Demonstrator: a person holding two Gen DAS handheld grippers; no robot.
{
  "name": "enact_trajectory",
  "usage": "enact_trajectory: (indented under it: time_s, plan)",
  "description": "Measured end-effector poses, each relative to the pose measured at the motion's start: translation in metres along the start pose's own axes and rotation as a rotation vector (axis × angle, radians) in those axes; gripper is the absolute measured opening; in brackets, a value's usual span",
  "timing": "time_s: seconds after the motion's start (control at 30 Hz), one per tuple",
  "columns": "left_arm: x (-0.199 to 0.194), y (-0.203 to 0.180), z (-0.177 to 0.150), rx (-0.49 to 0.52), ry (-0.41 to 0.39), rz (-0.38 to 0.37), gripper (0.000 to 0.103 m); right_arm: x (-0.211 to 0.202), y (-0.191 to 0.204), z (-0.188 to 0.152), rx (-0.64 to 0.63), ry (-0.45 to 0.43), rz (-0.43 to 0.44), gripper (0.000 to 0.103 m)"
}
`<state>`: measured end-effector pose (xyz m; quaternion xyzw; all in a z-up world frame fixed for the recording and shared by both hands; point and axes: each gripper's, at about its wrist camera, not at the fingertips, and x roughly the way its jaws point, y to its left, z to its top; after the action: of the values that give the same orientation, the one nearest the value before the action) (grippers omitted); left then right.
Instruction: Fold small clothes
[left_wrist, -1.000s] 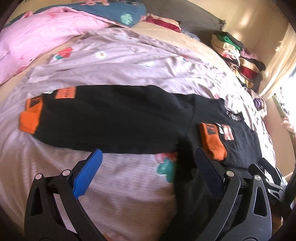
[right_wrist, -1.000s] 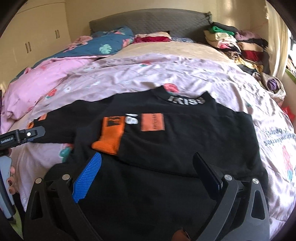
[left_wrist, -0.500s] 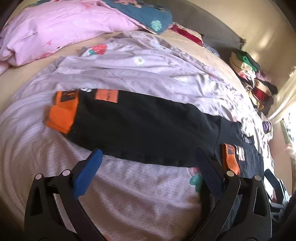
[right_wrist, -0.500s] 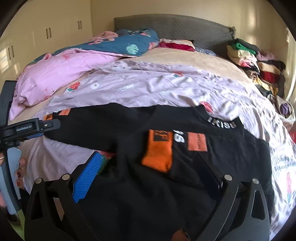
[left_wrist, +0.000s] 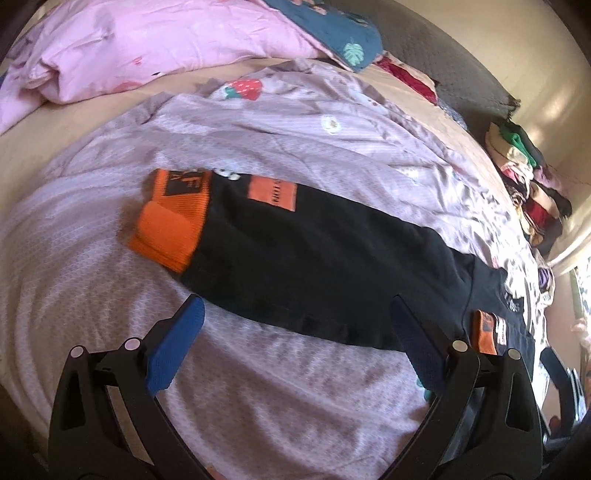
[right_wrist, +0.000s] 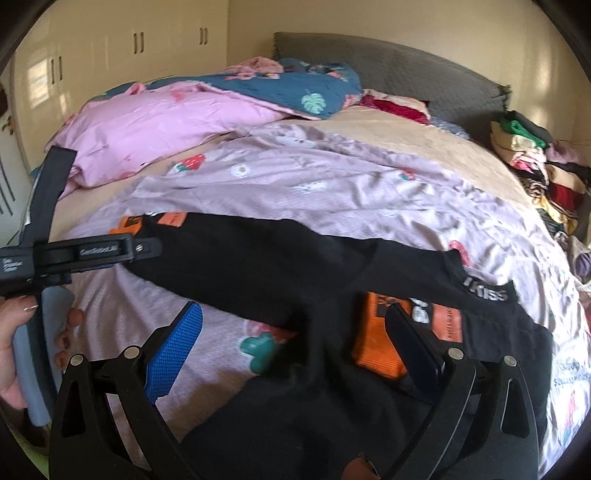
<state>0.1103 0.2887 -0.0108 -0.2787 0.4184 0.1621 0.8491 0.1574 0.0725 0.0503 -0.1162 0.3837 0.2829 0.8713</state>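
A small black sweater (right_wrist: 332, 387) with orange cuffs lies flat on the lilac bedspread (left_wrist: 258, 398). One sleeve (left_wrist: 314, 266) stretches out to the left, ending in an orange cuff (left_wrist: 170, 229). The other sleeve is folded across the chest, its orange cuff (right_wrist: 376, 343) below the collar (right_wrist: 484, 291). My left gripper (left_wrist: 295, 317) hangs open just in front of the outstretched sleeve, holding nothing. My right gripper (right_wrist: 295, 321) is open above the sweater's body near the armpit. The left gripper's body (right_wrist: 81, 251), in a hand (right_wrist: 14, 332), shows beside the far cuff (right_wrist: 129, 225).
A pink duvet (right_wrist: 159, 125) and a teal leaf-print quilt (right_wrist: 303, 88) are piled at the head of the bed. A stack of folded clothes (right_wrist: 535, 162) sits at the right edge, by the grey headboard (right_wrist: 406, 70). Cupboards (right_wrist: 122, 48) line the far wall.
Both grippers have swung left along the outstretched sleeve. The left view now centres on the sleeve and its cuff; the sweater has not moved, and both stay open.
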Motion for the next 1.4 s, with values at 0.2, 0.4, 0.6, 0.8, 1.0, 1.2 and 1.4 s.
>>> enact_trajectory:
  time_s: [0.2,0.4,0.6,0.8,1.0,1.2,1.4]
  plan:
    - [0.010,0.019,0.006,-0.056,0.018,0.020,0.093,0.009,0.018,0.003,-0.042,0.019,0.037,0.098]
    - [0.033,0.047,0.011,-0.195,0.050,-0.021,0.093,0.014,0.023,-0.004,-0.049,0.032,0.045,0.098]
    - [0.040,0.064,0.024,-0.276,-0.015,-0.024,0.050,0.014,0.012,-0.015,-0.015,0.053,0.026,0.098]
    - [0.027,0.079,0.024,-0.340,-0.054,-0.115,0.011,0.004,-0.003,-0.027,0.041,0.050,0.015,0.098]
    - [-0.016,0.047,0.023,-0.215,-0.161,-0.200,0.008,-0.013,-0.022,-0.045,0.113,0.039,0.018,0.098]
    - [-0.048,0.011,0.013,-0.103,-0.214,-0.248,0.008,-0.030,-0.040,-0.057,0.148,0.031,-0.007,0.098]
    - [-0.059,-0.020,0.009,-0.041,-0.227,-0.273,0.008,-0.052,-0.060,-0.064,0.184,-0.004,-0.042,0.098]
